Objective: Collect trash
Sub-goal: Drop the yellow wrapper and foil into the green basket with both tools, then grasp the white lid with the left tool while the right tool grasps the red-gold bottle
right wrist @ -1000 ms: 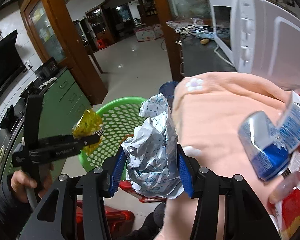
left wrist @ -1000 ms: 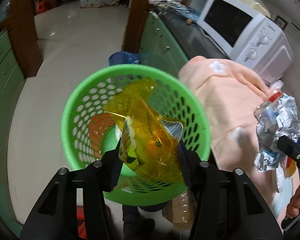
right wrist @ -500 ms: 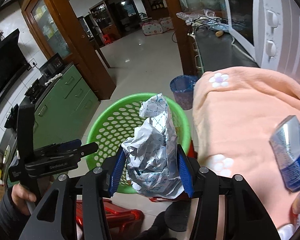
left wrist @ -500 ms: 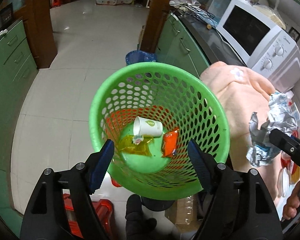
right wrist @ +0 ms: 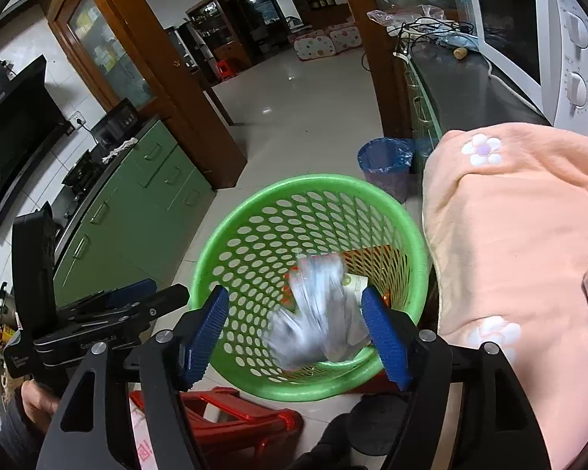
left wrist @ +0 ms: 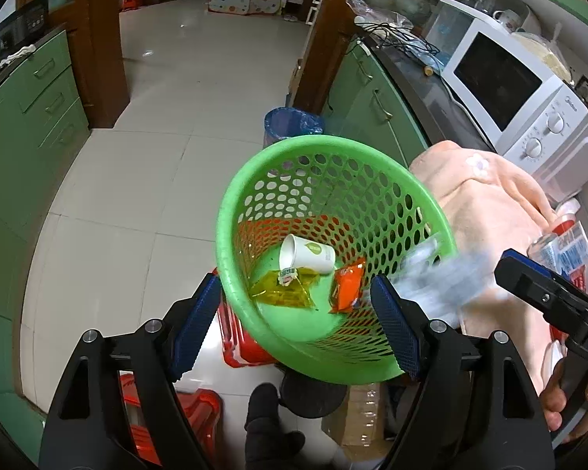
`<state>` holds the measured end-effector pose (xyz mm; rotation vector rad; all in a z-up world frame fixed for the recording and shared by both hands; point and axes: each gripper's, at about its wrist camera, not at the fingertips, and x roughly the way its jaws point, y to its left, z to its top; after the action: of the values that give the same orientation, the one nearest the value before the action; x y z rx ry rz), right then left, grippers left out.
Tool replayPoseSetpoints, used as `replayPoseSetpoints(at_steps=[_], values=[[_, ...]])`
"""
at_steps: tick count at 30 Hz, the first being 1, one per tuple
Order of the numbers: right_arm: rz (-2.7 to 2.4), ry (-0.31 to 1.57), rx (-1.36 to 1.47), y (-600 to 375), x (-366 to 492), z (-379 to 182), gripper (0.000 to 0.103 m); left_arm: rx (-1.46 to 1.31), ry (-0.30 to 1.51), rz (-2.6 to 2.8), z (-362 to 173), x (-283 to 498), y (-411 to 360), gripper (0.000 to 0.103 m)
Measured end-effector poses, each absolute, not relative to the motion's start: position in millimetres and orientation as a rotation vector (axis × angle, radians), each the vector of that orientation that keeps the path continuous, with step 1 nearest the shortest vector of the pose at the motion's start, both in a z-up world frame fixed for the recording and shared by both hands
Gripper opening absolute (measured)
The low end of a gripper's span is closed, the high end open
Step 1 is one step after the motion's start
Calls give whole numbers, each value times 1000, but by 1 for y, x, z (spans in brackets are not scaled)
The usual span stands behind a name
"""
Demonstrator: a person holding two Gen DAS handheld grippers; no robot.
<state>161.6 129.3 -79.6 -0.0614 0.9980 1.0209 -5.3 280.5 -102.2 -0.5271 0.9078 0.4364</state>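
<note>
A green perforated basket [left wrist: 231, 235] [right wrist: 215, 243] holds a white paper cup [left wrist: 305, 252], a yellow wrapper [left wrist: 282, 291] and an orange packet [left wrist: 347, 284]. My left gripper [left wrist: 296, 325] hangs over the basket's near rim, its jaws opening with nothing between them. It also shows at the left of the right wrist view as the left gripper [right wrist: 109, 313]. My right gripper [right wrist: 296, 333] is above the basket with its jaws opening. A crumpled silver-white wrapper [right wrist: 317, 313] [left wrist: 439, 282] is blurred, loose between the pads and dropping into the basket.
A peach towel with flowers [right wrist: 509, 215] covers the counter to the right, with a bottle [left wrist: 564, 243] on it. A white microwave [left wrist: 521, 94] stands behind. A blue-lined bin [right wrist: 386, 164] and red stools [right wrist: 223, 419] are on the tiled floor. Green cabinets [right wrist: 137, 196] line the left side.
My left gripper let the yellow wrapper fall into the basket and opened wide. My right gripper moved over the basket and opened, releasing the crumpled wrapper, which now falls.
</note>
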Motion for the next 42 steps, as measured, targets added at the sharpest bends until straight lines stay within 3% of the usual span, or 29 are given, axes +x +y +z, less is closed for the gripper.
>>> replayPoseSetpoints(at_steps=[9,25,42], values=[[986,944,-69,101,158,-63,72,-517,895,407,-95,-3,272,78],[736,892,-48,-56,165,-45,74,-428,905,242,-78,33,200,78],[639,978,-381,-172,191,-76,78,-333,962,29,-74,61,106,78]])
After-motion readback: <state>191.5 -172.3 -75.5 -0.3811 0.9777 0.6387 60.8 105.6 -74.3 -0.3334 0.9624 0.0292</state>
